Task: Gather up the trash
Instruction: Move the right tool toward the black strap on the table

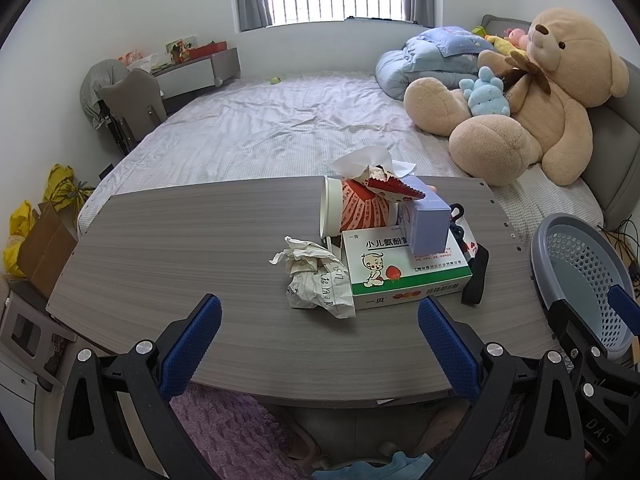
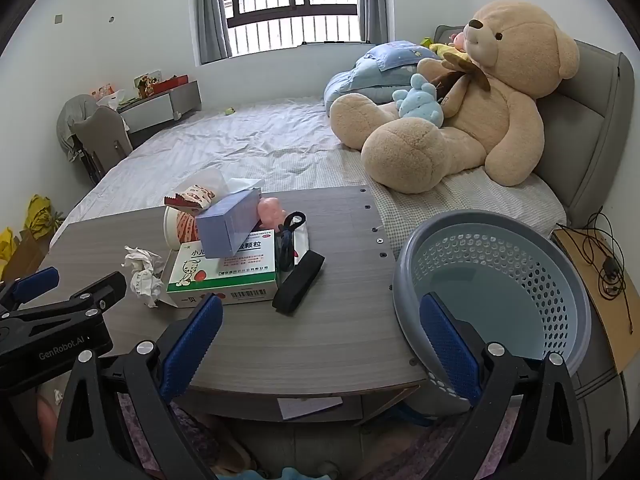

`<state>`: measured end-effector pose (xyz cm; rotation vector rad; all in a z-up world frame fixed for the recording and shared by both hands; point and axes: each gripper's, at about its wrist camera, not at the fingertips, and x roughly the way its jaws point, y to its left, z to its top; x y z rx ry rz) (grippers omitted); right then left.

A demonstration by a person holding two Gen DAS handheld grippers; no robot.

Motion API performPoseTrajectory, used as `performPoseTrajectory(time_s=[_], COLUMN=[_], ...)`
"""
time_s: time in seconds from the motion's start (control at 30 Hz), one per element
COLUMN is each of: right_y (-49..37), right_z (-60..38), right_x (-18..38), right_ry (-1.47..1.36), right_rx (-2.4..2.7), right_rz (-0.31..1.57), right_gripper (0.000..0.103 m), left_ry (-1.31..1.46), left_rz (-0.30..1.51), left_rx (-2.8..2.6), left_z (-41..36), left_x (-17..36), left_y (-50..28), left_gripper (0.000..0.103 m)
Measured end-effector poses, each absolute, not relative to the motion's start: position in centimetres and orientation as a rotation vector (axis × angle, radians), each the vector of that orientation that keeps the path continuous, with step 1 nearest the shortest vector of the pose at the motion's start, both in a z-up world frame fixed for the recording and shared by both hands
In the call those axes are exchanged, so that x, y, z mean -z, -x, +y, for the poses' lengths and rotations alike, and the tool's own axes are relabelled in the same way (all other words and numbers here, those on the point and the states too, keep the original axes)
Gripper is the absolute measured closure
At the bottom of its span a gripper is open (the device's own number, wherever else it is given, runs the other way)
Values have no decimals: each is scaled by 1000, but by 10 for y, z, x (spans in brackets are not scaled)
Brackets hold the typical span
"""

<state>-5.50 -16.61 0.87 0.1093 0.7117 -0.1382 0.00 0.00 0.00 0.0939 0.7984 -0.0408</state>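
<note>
The crumpled paper [image 1: 316, 276] lay near the middle of the worktop [image 1: 180, 240], touching the left side of a white-and-green medicine box [image 1: 404, 272]. A lilac tissue box [image 1: 428, 220] rested on top of that box, and behind them a paper cup [image 1: 352, 208] lay on its side with a red-and-white wrapper [image 1: 390, 186] on it. A black strap [image 1: 476, 276] lay just beside the medicine box toward the worktop's right edge.

By my judgement the collecting had not begun: the perforated basket [image 2: 496, 280] off the worktop's right edge looked empty, and every piece of litter sat on the worktop.

The left hand-held gripper [image 1: 320, 344] hovered above the near edge with its jaws spread wide and nothing between them, lined up roughly with the crumpled paper. The right hand-held gripper [image 2: 320, 344] was likewise released and empty, straddling the worktop's near right corner and the basket rim.

Only the right wrist view showed the basket's whole interior, a pink object [image 2: 270, 210] behind the tissue box, and cables [image 2: 608, 264] on a cardboard surface beyond the basket. The left wrist view alone showed the writing on the crumpled paper.
</note>
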Motion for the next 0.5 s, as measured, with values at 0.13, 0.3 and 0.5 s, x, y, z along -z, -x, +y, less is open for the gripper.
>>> performPoseTrajectory(time_s=[0.13, 0.3, 0.5], right_y=[56, 52, 47], right_z=[-166, -165, -168], right_x=[-11, -3, 4], right_ry=[-110, -112, -116], right_rx=[138, 135, 133], right_rz=[713, 719, 733], right_gripper=[9, 9, 9], left_ry=[-93, -94, -94], left_rz=[799, 801, 807], left_rx=[40, 39, 38], left_z=[0, 0, 1], left_x=[0, 0, 6], left_y=[0, 0, -1], left_gripper=[6, 6, 6])
